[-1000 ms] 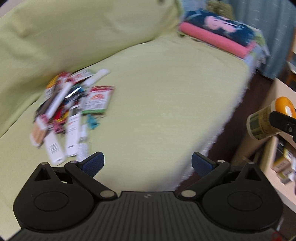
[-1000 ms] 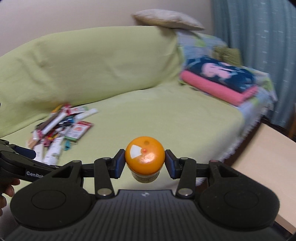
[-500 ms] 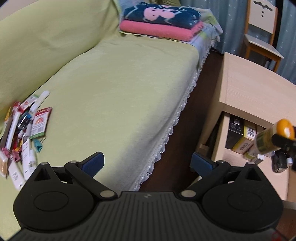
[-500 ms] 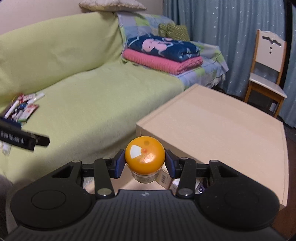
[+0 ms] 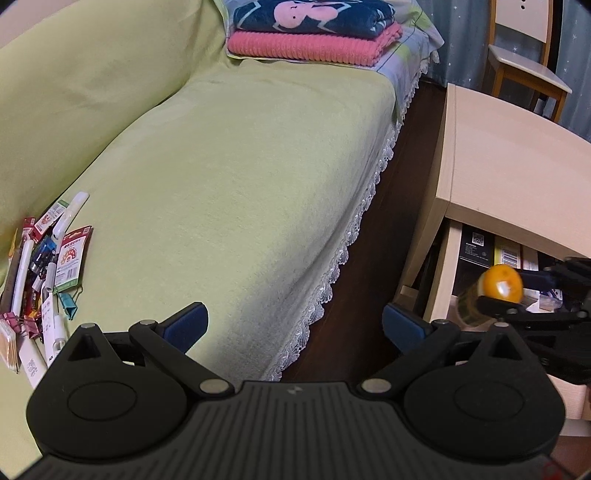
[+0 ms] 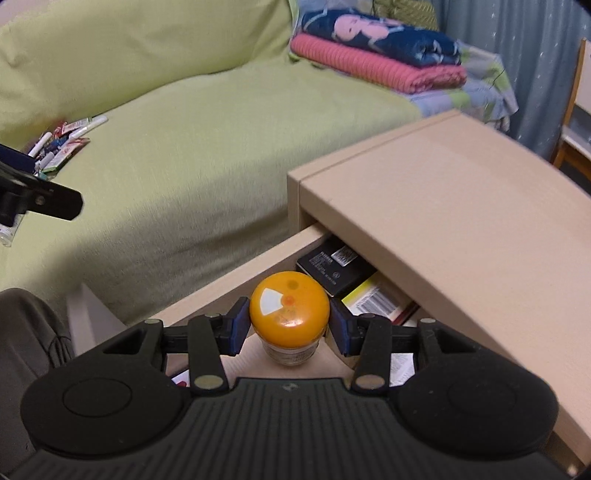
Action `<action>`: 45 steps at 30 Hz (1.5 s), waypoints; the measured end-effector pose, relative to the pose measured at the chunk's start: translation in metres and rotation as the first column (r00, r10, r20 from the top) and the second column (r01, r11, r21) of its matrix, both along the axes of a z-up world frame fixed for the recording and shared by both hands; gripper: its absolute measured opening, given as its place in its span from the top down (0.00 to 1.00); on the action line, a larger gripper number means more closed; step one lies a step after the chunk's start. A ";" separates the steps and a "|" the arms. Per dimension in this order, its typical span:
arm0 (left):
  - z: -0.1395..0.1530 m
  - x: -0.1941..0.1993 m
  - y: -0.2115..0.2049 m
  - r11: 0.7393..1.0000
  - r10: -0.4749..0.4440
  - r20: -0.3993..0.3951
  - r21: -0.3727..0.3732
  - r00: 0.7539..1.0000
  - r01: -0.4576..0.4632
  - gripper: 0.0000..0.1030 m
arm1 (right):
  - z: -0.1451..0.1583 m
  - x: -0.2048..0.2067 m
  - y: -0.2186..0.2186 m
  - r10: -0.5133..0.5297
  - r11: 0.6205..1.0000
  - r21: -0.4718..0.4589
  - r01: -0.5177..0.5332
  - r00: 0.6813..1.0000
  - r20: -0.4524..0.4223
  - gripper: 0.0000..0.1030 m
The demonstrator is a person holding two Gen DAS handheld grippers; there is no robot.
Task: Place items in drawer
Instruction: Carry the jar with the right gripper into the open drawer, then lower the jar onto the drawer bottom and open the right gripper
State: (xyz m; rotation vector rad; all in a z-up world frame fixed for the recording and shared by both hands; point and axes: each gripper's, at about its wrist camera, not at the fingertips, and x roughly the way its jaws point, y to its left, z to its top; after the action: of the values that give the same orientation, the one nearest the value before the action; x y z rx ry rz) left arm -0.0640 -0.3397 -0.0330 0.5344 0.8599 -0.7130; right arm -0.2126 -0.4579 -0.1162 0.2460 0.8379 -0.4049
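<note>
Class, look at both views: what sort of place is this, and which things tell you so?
Most likely a living room or bedroom in a home: a sofa under a green cover with folded blankets on it, a wooden chair by curtains, and a low table with an open drawer.

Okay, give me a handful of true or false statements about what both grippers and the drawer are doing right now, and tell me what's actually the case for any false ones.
1. The right gripper holds an orange-capped bottle. True.
2. The left gripper grips a pen. False: it is open and empty.
3. The drawer is shut. False: it is pulled open, with boxes inside.
4. A pile of small items lies on the green sofa. True.
5. Folded blankets sit on the wooden table. False: they rest on the sofa's far end.
</note>
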 end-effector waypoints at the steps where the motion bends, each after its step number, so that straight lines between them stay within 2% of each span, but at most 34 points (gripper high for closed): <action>1: -0.001 0.000 -0.001 1.000 -0.001 -0.001 0.003 1.000 0.001 0.02 | -0.003 0.004 -0.002 0.002 1.000 0.009 -0.002 1.000 -0.011 0.60; 9: -0.003 0.005 -0.008 1.000 -0.010 -0.005 0.010 1.000 0.010 0.02 | -0.013 0.020 -0.007 0.038 0.999 0.033 -0.037 0.998 -0.046 0.60; 26: -0.004 0.006 -0.007 1.000 -0.003 -0.004 0.010 1.000 0.003 0.02 | -0.028 0.029 -0.010 0.120 0.993 0.007 -0.120 0.990 -0.070 0.59; 32: -0.002 0.003 -0.007 1.000 -0.004 0.000 0.005 1.000 0.004 0.02 | -0.021 0.022 -0.007 0.132 0.991 -0.001 -0.133 0.989 -0.071 0.45; 34: -0.001 0.002 -0.007 1.000 -0.004 0.000 0.003 1.000 0.004 0.02 | -0.018 0.016 -0.006 0.136 0.991 0.011 -0.136 0.988 -0.075 0.45; 35: -0.001 0.002 -0.007 1.000 -0.004 0.000 0.003 1.000 0.004 0.02 | -0.017 0.013 -0.006 0.139 0.990 0.014 -0.138 0.987 -0.080 0.46; 36: -0.001 0.002 -0.006 1.000 -0.005 0.000 0.002 1.000 0.005 0.02 | -0.017 0.011 -0.006 0.141 0.990 0.025 -0.139 0.986 -0.089 0.53; 37: -0.001 0.001 -0.006 1.000 -0.005 -0.001 0.001 1.000 0.005 0.02 | -0.019 0.008 -0.007 0.152 0.988 0.046 -0.148 0.983 -0.101 0.65; 40: -0.001 0.000 -0.007 1.000 -0.011 -0.002 0.001 1.000 0.011 0.02 | -0.028 0.006 -0.009 0.182 0.980 0.101 -0.169 0.973 -0.141 0.82; 43: -0.001 -0.003 -0.009 1.000 -0.020 -0.003 0.003 1.000 0.020 0.02 | -0.032 0.008 -0.013 0.186 0.978 0.128 -0.168 0.971 -0.152 0.92; 45: -0.002 -0.004 -0.010 1.000 -0.025 -0.004 0.004 1.000 0.025 0.02 | -0.035 0.010 -0.015 0.190 0.975 0.145 -0.167 0.969 -0.158 0.95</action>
State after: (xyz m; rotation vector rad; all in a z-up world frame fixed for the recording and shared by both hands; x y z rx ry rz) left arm -0.0683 -0.3493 -0.0348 0.5480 0.8594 -0.7350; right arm -0.2027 -0.4733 -0.1512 0.2571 1.0492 -0.2035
